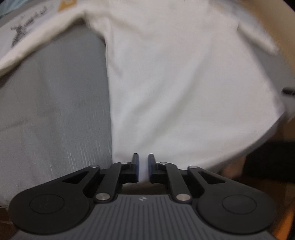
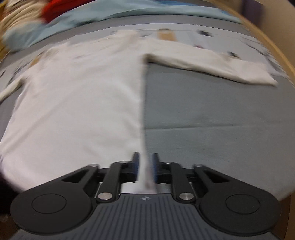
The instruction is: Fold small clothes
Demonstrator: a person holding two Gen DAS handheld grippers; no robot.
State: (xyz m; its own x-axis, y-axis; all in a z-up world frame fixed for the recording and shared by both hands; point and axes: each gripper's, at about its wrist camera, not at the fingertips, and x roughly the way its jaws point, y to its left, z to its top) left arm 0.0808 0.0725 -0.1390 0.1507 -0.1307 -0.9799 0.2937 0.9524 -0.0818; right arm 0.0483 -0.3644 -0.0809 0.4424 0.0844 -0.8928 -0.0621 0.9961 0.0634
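- The fingers of the left gripper (image 1: pixel 143 166) are standing close together with white cloth between them; I am judging that they are pinching the bottom edge of the shirt (image 1: pixel 184 83) near its left corner.
- The fingers of the right gripper (image 2: pixel 145 166) are also nearly together, and a strip of the shirt (image 2: pixel 77 103) is running up between them, so I am reading this as a clamp on the right bottom corner.
- The shirt is lying spread on the grey mat (image 1: pixel 55 110), with the hem toward me and the collar end far from me.
- Its long axis is going from the grippers away to the far side; the sleeve (image 2: pixel 212 68) is pointing out to the right, across the mat (image 2: pixel 212 110).
- I am expecting the cloth to be light, soft and limp: it should sag and wrinkle wherever it is not supported, and nothing here can break.
- I am thinking that both hem corners are the good places to hold, because this keeps the edge straight.
- Both views are blurred, so I cannot tell how deep the cloth is sitting in the fingers.
- Other clothes, a pale blue piece (image 2: pixel 129 11) and a red piece (image 2: pixel 60 7), are lying beyond the shirt.
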